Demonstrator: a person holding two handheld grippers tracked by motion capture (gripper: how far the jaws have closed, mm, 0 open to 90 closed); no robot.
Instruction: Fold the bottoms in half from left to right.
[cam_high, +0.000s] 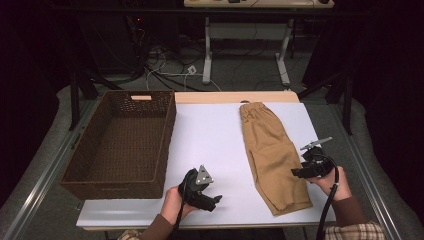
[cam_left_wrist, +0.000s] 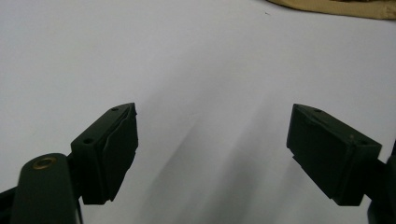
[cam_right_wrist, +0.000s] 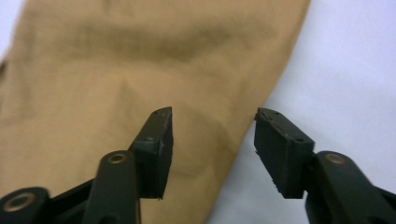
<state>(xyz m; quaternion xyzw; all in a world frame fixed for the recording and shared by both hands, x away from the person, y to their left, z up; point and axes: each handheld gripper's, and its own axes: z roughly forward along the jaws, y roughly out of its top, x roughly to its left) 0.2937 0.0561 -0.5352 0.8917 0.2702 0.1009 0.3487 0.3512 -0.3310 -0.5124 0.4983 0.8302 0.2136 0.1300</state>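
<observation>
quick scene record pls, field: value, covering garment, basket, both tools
garment: tan shorts, folded lengthwise, flat on white table, waistband at far end
basket: brown wicker basket, left of the shorts, nothing visible inside
left tool: open, over bare table, near the front edge
right tool: open, at the shorts' right edge, jaws straddle the edge, no grip on fabric

We see tan shorts (cam_high: 272, 155) lying flat and folded lengthwise, right of centre in the high view. The gathered waistband points to the top of the frame, the leg hem to the lower right. In the right gripper view the smooth fabric (cam_right_wrist: 140, 70) covers the upper left.
</observation>
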